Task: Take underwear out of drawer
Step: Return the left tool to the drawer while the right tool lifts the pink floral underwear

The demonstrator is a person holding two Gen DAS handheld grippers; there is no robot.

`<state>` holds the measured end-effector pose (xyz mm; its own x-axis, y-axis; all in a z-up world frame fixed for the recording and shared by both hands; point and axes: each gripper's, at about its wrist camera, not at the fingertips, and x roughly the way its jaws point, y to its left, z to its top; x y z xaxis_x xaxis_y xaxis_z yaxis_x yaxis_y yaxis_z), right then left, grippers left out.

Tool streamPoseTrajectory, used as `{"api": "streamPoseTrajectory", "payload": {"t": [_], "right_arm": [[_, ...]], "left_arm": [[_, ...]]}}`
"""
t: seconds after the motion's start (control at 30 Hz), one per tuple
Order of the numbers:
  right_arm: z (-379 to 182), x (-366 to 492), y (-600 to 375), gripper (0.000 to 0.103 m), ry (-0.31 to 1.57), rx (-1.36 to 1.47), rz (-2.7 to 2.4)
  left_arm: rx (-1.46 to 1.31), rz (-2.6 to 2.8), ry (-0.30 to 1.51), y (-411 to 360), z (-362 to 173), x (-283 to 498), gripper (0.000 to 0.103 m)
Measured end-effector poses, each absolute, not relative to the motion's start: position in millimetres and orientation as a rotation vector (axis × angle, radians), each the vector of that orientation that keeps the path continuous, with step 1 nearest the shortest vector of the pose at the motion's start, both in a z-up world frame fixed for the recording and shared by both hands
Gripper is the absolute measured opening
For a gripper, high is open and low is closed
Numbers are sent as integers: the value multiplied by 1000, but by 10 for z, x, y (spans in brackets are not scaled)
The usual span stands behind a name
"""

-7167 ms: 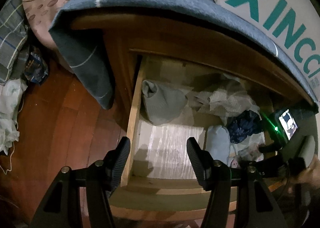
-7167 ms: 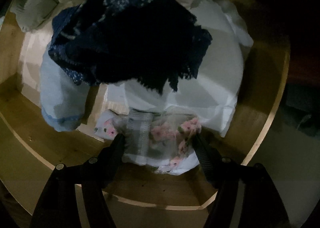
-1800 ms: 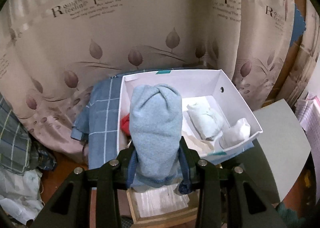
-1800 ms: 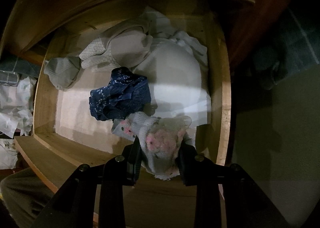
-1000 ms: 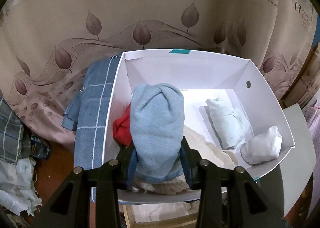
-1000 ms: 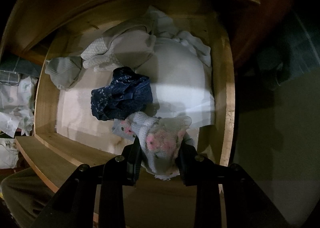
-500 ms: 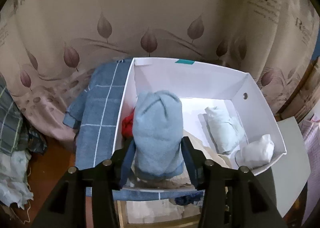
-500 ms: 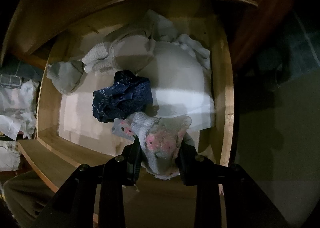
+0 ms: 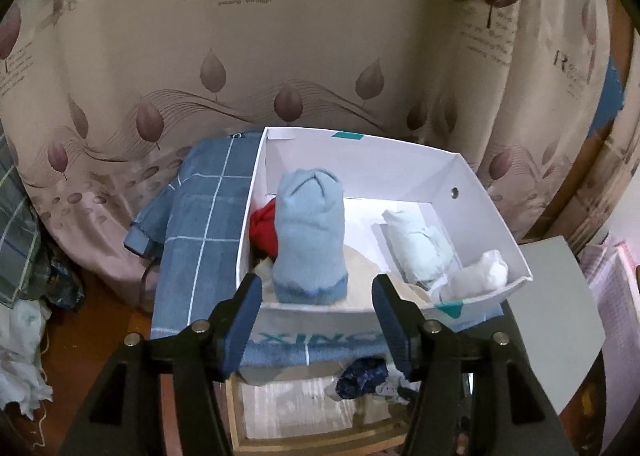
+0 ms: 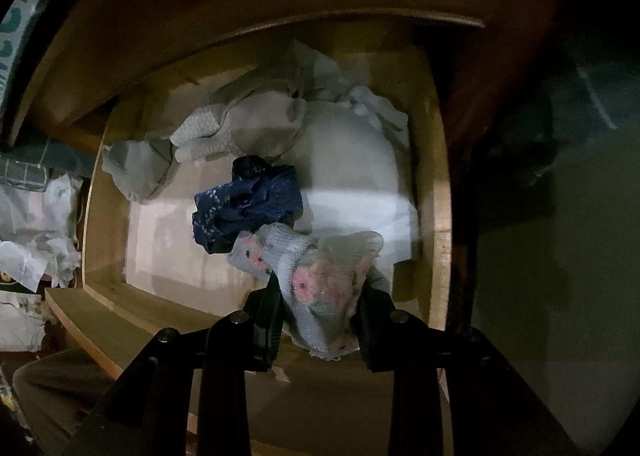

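Pale-blue underwear (image 9: 310,234) now stands released in the white box (image 9: 472,191) as the left gripper (image 9: 316,306) jaws open, while floral underwear (image 10: 326,288), clamped in the right gripper (image 10: 320,320), hangs at the drawer's (image 10: 438,175) six o'clock edge.

L tongs (image 9: 316,310) opening, pads clear, angled down; R tongs (image 10: 318,310) clamped shut on cloth, pointing steeply down.

curtain (image 9: 320,35) printed "Romantic feelings", box front (image 9: 316,336) inverted "XINC"

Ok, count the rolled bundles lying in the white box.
5 visible: light blue roll standing front-left, red one behind it, cream one beside it, pale roll right, white one front-right; more may be hidden.
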<state>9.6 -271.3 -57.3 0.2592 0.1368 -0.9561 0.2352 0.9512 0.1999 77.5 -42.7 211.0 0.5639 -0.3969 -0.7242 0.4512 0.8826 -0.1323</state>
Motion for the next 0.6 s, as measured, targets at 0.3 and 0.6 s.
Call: {"api": "streamPoseTrajectory", "payload": {"t": [0.3, 0.6], "right_arm": [[-387, 35, -2730, 28, 1232, 314, -76], [-210, -57, -2685, 28, 1167, 295, -66]], "left_arm": [[142, -428, 804, -96, 1648, 292, 59], [78, -335, 952, 102, 702, 362, 59]]}}
